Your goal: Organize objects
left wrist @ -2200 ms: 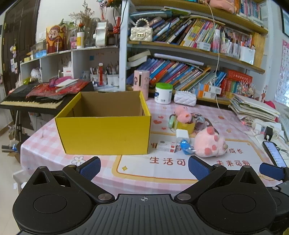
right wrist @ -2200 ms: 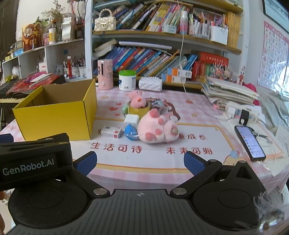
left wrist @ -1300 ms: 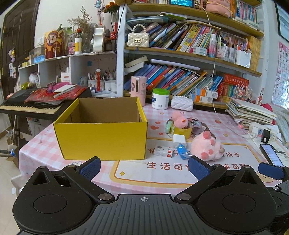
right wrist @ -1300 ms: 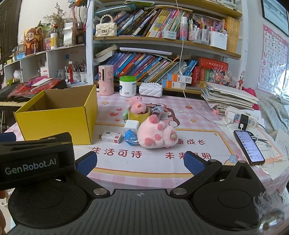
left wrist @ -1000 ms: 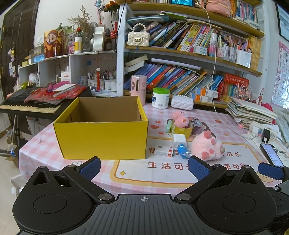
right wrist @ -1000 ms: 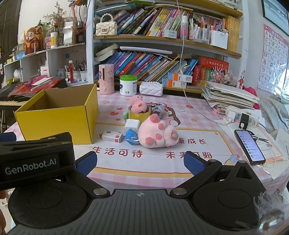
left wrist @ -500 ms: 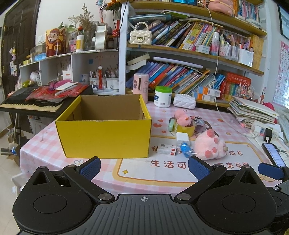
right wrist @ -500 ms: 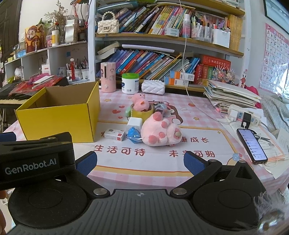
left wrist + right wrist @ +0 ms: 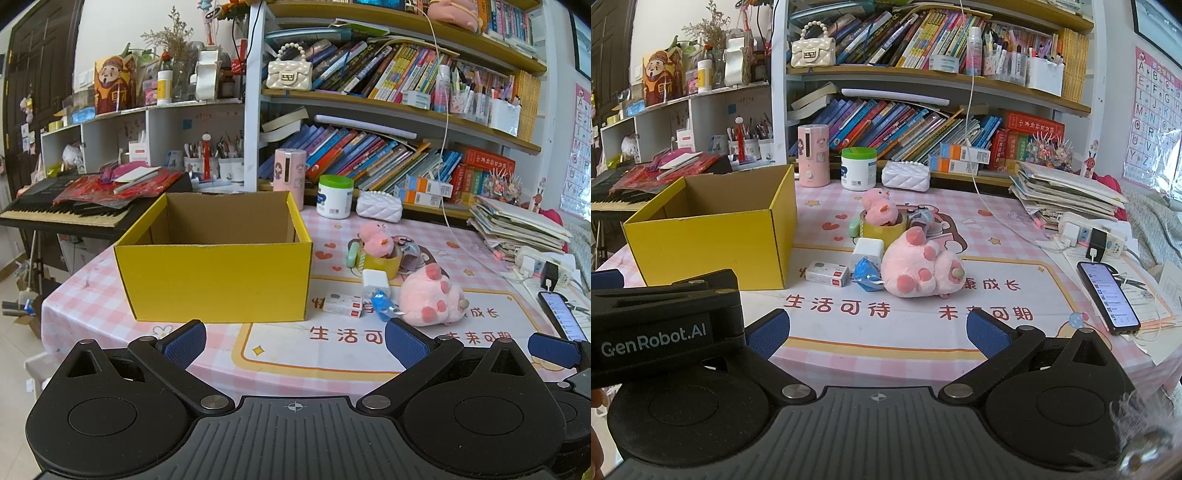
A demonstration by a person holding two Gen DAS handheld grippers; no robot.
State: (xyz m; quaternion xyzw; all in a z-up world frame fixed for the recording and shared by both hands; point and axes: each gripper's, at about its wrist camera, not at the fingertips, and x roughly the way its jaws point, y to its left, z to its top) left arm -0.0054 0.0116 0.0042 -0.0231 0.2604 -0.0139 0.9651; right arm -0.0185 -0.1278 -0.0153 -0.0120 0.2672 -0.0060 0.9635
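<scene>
Both claws hung wide apart and empty at the desk's (image 9: 820, 332) near edge: left claw (image 9: 293, 338), right claw (image 9: 875, 328). The yellow box (image 9: 218, 269) stood open and apparently empty, left of a tight cluster: pink plush paw (image 9: 921, 271), white charger (image 9: 868, 251), blue wrapper (image 9: 866, 277), small white carton (image 9: 827, 274). Reaching for one risked knocking its touching neighbours.

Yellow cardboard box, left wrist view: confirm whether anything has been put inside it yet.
No: the yellow cardboard box shows only bare brown inner walls, while the pink plush paw and the other small items sit on the table beside it.
</scene>
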